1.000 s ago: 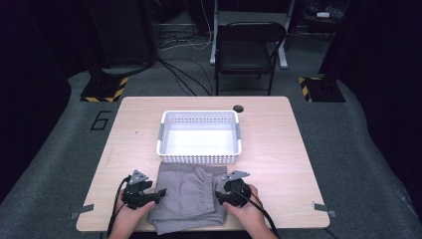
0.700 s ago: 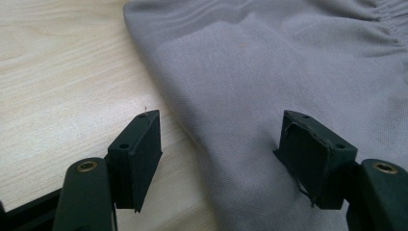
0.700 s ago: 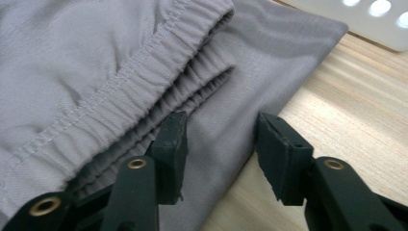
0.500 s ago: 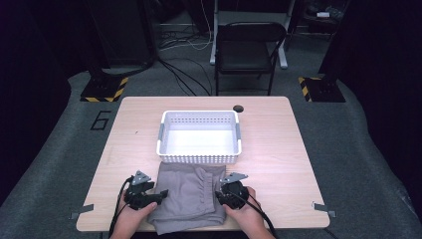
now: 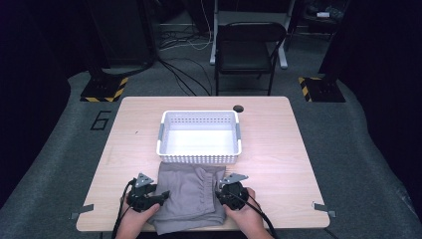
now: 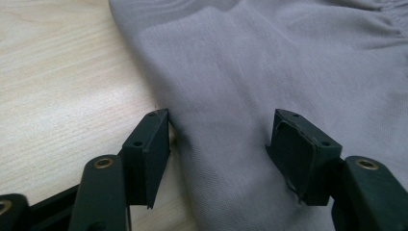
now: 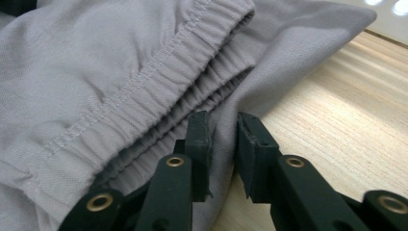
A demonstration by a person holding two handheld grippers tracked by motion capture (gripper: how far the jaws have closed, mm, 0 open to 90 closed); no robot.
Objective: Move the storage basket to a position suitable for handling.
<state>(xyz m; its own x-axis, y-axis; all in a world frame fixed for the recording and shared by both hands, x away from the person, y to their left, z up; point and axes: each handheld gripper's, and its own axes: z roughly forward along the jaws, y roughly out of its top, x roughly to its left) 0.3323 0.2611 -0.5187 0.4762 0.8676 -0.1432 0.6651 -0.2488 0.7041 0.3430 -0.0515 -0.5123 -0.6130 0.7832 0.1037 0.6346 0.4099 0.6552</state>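
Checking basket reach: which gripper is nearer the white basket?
Right, slightly. The right gripper sits below the white basket front right corner; the left gripper lies lower left, beyond its left end.

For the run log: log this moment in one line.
left gripper: open, jaws closing astride grey shorts edge | right gripper: closing on shorts fold | basket: beyond

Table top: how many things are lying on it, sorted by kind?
Grey garment: 1
White basket: 1
Handheld grippers: 2, left gripper, right gripper
Total: 4
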